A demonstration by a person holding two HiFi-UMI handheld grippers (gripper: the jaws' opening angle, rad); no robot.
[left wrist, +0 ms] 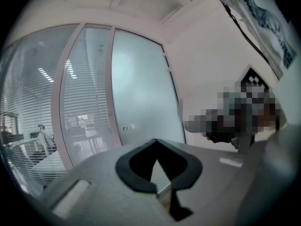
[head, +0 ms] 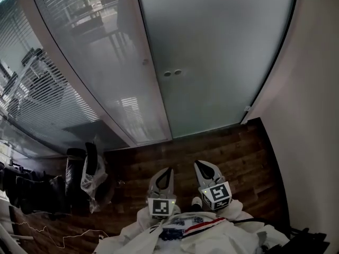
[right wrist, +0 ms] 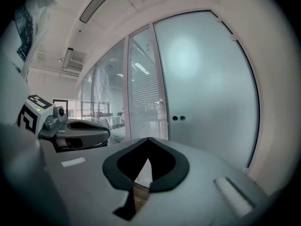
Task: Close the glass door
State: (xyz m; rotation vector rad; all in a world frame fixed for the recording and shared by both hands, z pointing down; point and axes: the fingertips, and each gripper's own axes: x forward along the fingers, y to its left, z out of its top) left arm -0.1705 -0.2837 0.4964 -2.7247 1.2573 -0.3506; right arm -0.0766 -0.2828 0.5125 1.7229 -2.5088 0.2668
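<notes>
Head view: the frosted glass door (head: 222, 52) stands at the far edge of the wooden floor (head: 249, 157). Its left edge lies against the pale frame post (head: 151, 62), and two small round fittings (head: 172, 73) sit near that edge. The left tool (head: 170, 169) and right tool (head: 199, 163) hang side by side over the floor's near part, well apart from the door. Black bags (head: 32, 192) stand by the floor's left edge, below the blinds (head: 47, 99).

Left gripper view: the left tool's (left wrist: 156, 140) jaws are together at the tips, with nothing between them. The door (left wrist: 141, 88) is ahead.

Right gripper view: the right tool's (right wrist: 148, 139) jaws meet at the tips and are empty. The door (right wrist: 211, 79) fills the view ahead, and the left tool (right wrist: 107, 134) is at the left.
</notes>
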